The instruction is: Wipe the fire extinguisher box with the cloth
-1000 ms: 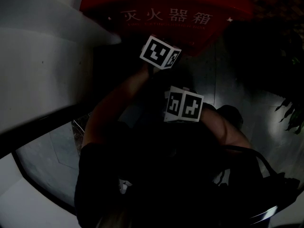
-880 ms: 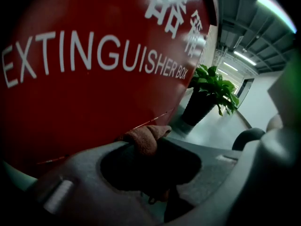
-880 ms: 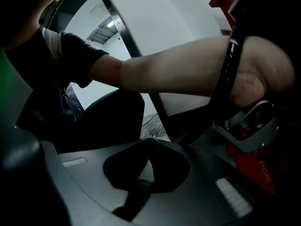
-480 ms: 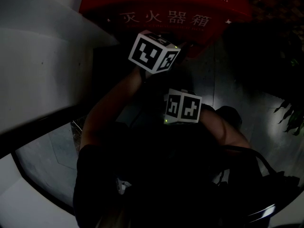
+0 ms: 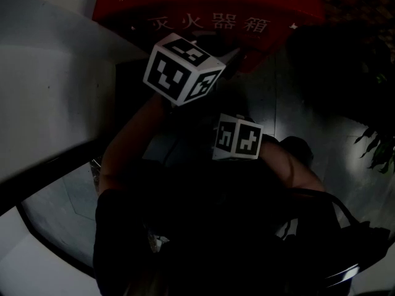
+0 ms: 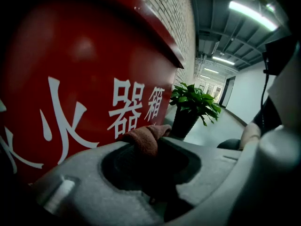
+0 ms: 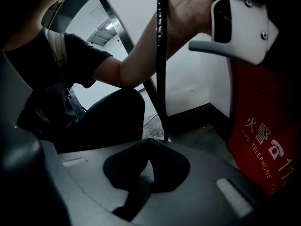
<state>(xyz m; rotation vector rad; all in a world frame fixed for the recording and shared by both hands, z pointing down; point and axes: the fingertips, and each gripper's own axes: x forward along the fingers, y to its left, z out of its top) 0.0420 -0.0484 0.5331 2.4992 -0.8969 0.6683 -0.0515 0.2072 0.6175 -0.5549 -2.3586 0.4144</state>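
The red fire extinguisher box (image 5: pixel 210 11), printed with white characters, stands at the top of the head view. In the left gripper view its front (image 6: pixel 80 84) fills the left side. My left gripper (image 6: pixel 149 136) is shut on a brown cloth (image 6: pixel 143 139), which is bunched at the jaw tips close to the box front; I cannot tell whether it touches. The left gripper's marker cube (image 5: pixel 182 68) hangs just below the box. My right gripper (image 7: pixel 147 141) is shut with nothing between its jaws; its cube (image 5: pixel 239 137) sits lower, near the person's knee.
A potted green plant (image 6: pixel 194 102) stands on the floor beyond the box's right end, its leaves (image 5: pixel 376 147) at the head view's right edge. A white wall (image 5: pixel 49 97) with a dark skirting runs along the left. The person's forearm (image 7: pixel 141 60) and leg (image 7: pixel 103 114) fill the right gripper view.
My left gripper has risen towards the camera and shifted left along the box front; its cube looks bigger now. The right gripper has stayed where it was.
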